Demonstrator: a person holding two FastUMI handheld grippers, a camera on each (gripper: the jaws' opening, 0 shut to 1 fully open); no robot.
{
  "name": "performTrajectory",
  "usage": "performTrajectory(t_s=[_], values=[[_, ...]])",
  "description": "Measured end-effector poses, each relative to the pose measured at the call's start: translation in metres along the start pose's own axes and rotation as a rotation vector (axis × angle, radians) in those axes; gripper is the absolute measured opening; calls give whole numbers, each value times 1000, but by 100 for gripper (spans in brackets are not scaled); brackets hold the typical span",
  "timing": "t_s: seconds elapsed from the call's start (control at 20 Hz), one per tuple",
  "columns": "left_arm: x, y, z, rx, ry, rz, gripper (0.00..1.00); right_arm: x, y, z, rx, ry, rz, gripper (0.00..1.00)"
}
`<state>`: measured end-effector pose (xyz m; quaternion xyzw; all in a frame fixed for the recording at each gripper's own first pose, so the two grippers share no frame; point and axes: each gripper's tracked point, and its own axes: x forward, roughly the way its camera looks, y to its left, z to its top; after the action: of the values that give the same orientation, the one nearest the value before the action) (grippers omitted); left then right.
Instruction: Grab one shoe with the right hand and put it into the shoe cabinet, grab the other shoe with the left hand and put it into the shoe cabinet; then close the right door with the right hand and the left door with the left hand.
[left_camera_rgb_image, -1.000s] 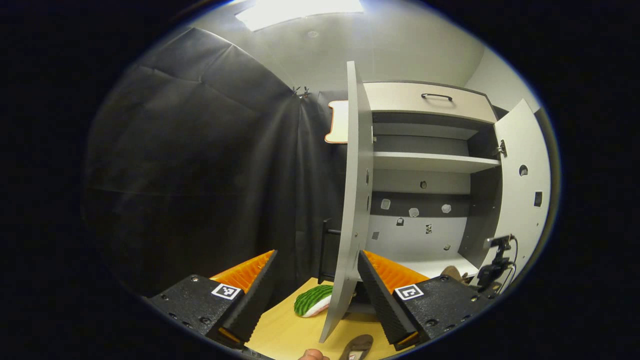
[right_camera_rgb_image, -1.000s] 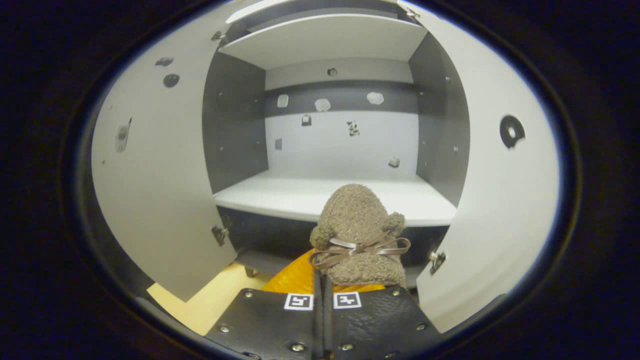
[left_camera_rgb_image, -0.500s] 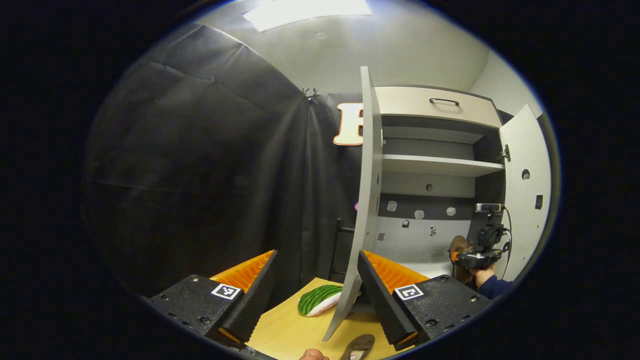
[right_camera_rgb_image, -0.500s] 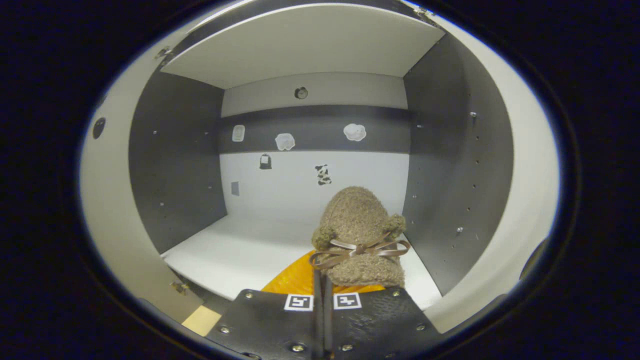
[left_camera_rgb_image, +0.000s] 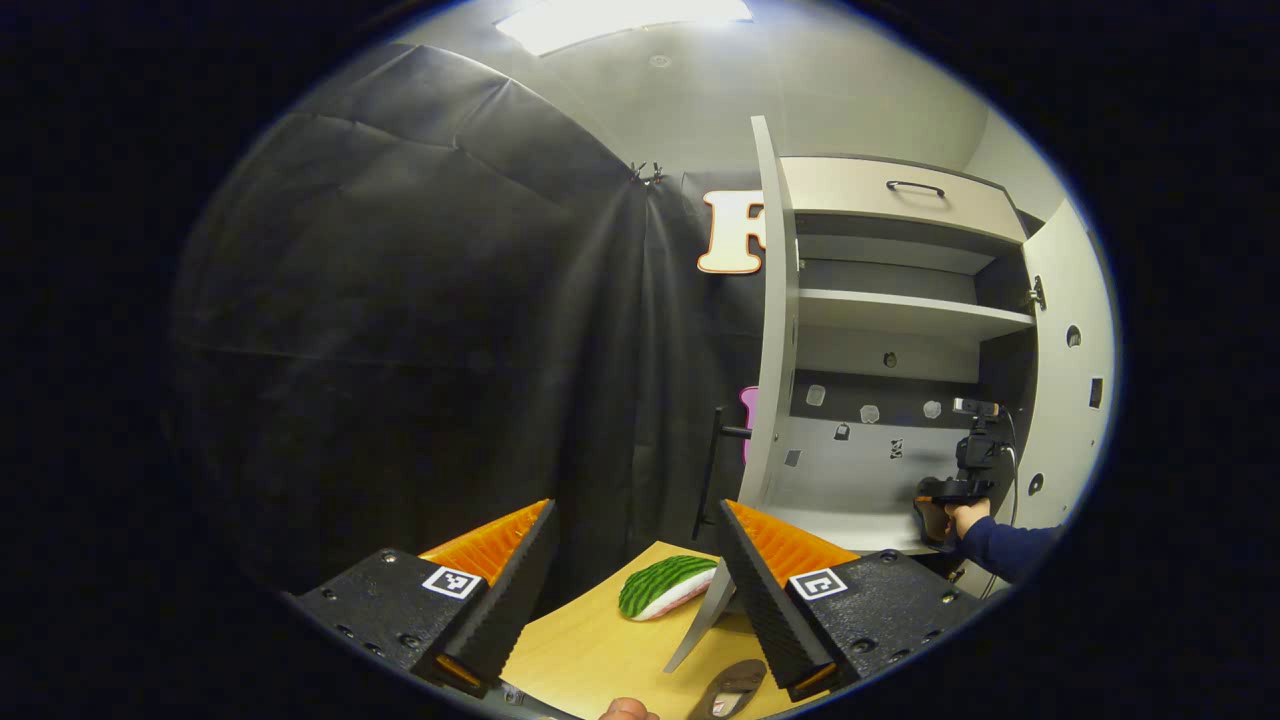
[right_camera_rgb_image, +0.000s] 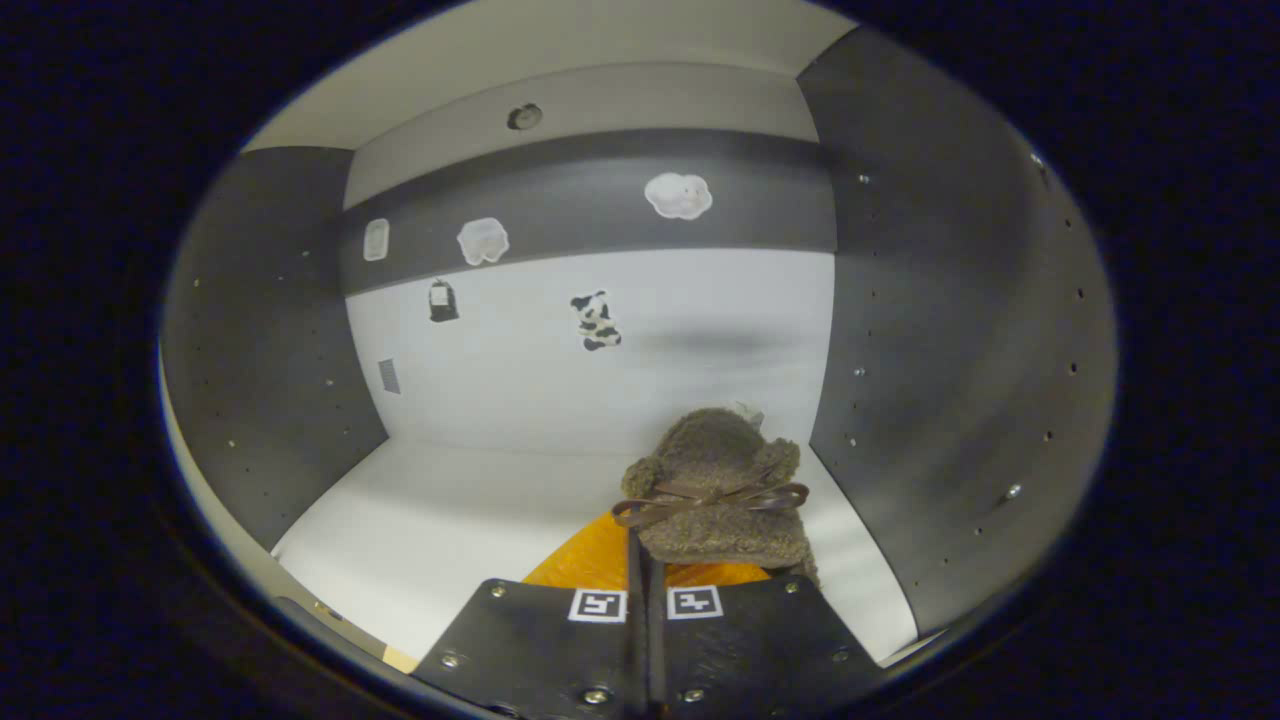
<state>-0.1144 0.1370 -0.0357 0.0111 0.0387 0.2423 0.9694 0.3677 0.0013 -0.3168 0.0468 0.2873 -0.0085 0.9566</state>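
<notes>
A fuzzy brown slipper (right_camera_rgb_image: 715, 480) with a ribbon bow is pinched in my right gripper (right_camera_rgb_image: 645, 550), which is shut on it. It hangs low over the white bottom shelf (right_camera_rgb_image: 450, 520) inside the shoe cabinet, close to the dark right wall (right_camera_rgb_image: 930, 350). In the left gripper view my left gripper (left_camera_rgb_image: 635, 525) is open with nothing between its fingers, in front of the cabinet (left_camera_rgb_image: 890, 330). Both doors stand open: the left door (left_camera_rgb_image: 775, 320) edge-on, the right door (left_camera_rgb_image: 1075, 350) swung wide. The other slipper (left_camera_rgb_image: 730, 688) lies on the wooden floor (left_camera_rgb_image: 580, 650) by my fingers. A hand holds the right gripper (left_camera_rgb_image: 945, 492) at the bottom shelf.
A green striped, watermelon-like object (left_camera_rgb_image: 665, 585) lies on the floor near the foot of the left door. Black cloth (left_camera_rgb_image: 400, 330) walls the left side. A drawer with a dark handle (left_camera_rgb_image: 915, 187) tops the cabinet. Small stickers dot the cabinet's back panel (right_camera_rgb_image: 600, 320).
My right gripper has carried the slipper from in front of the doors deep into the bottom compartment and lower toward the shelf. My left gripper has drifted left, still open.
</notes>
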Motion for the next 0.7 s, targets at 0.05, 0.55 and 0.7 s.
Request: performTrajectory(t_s=[0.05,0.55,0.7], values=[[0,-2,-1,-1,0,-4,92,3,-1,-3,10,12,-3,1],[-1,-38,-10,-24,27,-135,96,-8,9,-9,137,107,20,43],[-5,-45,-10,-24,26,-177,92,-29,10,-6,59,79,15,48]])
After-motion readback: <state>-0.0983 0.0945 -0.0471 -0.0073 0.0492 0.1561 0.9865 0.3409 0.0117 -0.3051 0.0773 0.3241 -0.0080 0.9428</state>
